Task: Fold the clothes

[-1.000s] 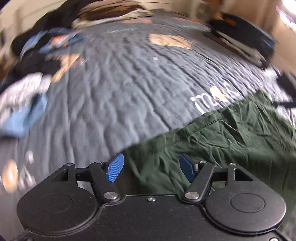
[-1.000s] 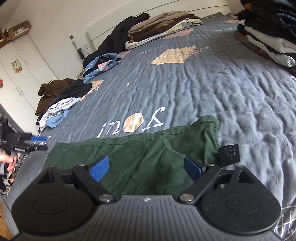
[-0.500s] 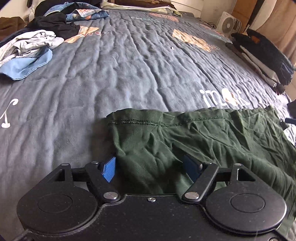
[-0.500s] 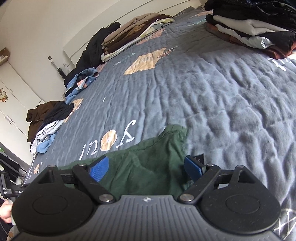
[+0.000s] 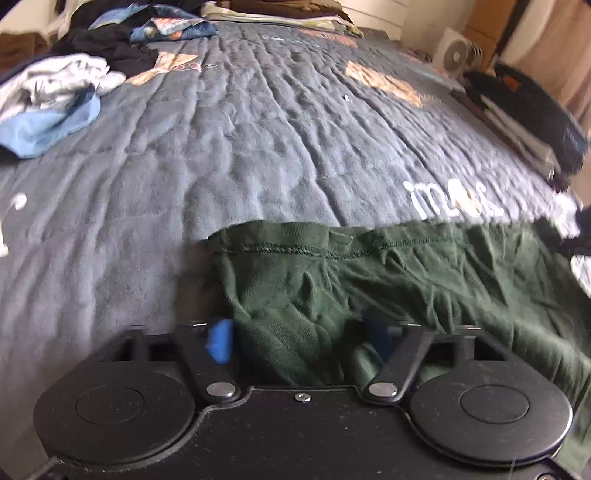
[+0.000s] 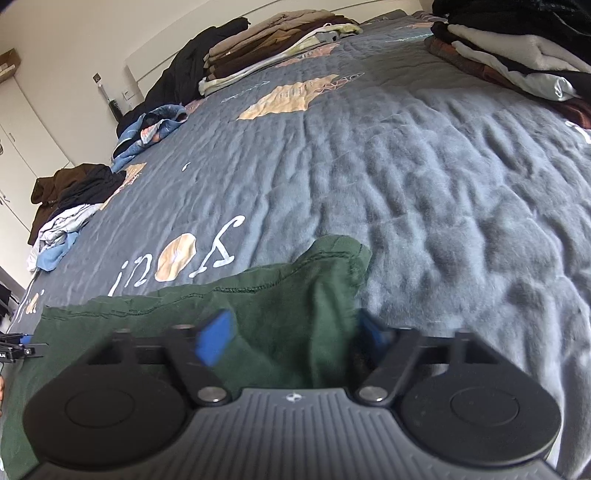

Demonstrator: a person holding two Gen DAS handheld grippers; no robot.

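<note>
Green shirt [image 5: 388, 288] lies flat on the bed [image 5: 258, 147], near edge; pinch both near corners through all layers before lifting, or the fold goes skewed. Left gripper [image 5: 299, 339] and right gripper [image 6: 291, 336] both pitch down at the cloth, jaws closing around bunched fabric, neither clamped yet.

A wide bed under a quilted grey-blue bedspread [image 6: 424, 177] with tan patches and white lettering fills the room. Behind its far edge rises a plain white wall [image 6: 110, 33] with a small socket plate. White cupboard doors [image 6: 22, 140] stand by the bed's left edge. A white box fan [image 5: 456, 51] sits beyond the far right corner, beside beige curtains [image 5: 561, 55].
</note>
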